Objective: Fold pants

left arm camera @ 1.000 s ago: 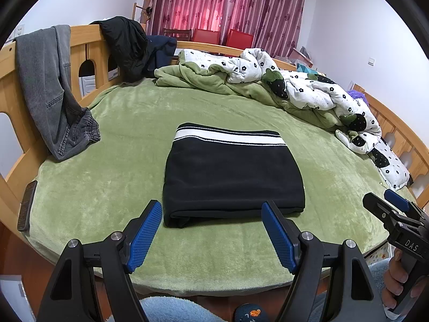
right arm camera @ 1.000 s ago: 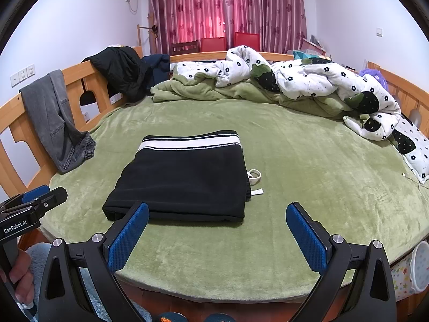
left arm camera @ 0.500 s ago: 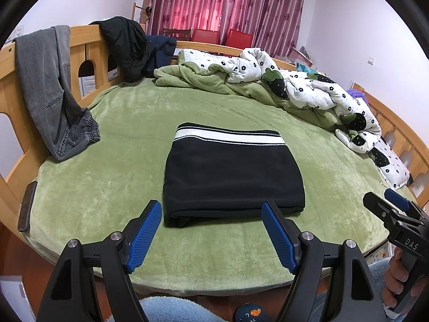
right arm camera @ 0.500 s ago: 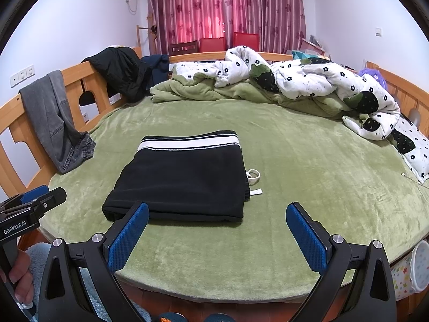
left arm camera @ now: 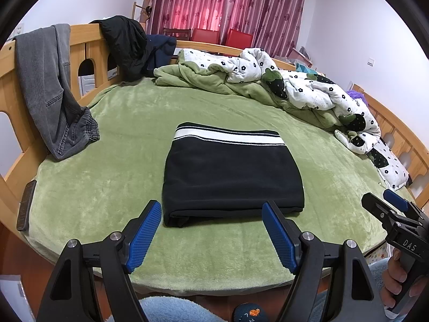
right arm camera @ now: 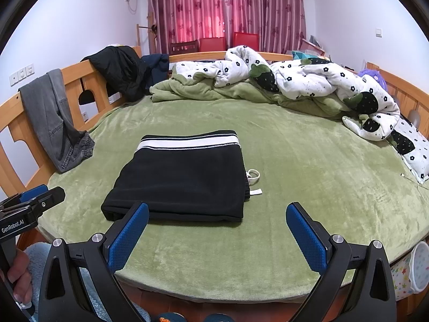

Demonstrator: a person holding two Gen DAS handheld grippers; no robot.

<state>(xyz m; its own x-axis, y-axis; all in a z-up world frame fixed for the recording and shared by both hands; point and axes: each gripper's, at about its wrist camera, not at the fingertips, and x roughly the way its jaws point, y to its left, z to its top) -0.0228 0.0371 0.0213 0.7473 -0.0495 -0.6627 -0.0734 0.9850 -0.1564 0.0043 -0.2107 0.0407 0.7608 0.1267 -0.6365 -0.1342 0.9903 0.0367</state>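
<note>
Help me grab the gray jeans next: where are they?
The gray jeans hang over the wooden bed rail at the left of both views, left of the folded black pants.

One folded pair of black pants [left arm camera: 232, 173] is lying on one bed [left arm camera: 107, 187]. Two grippers, left [left arm camera: 211, 232] and right [right arm camera: 217, 237], are showing two blue fingers [left arm camera: 142, 237] each. One grey pair of jeans [left arm camera: 51, 88] and one black jacket [left arm camera: 126, 45] are hanging on the rail, and two red chairs [left arm camera: 205, 34] are standing behind.
</note>
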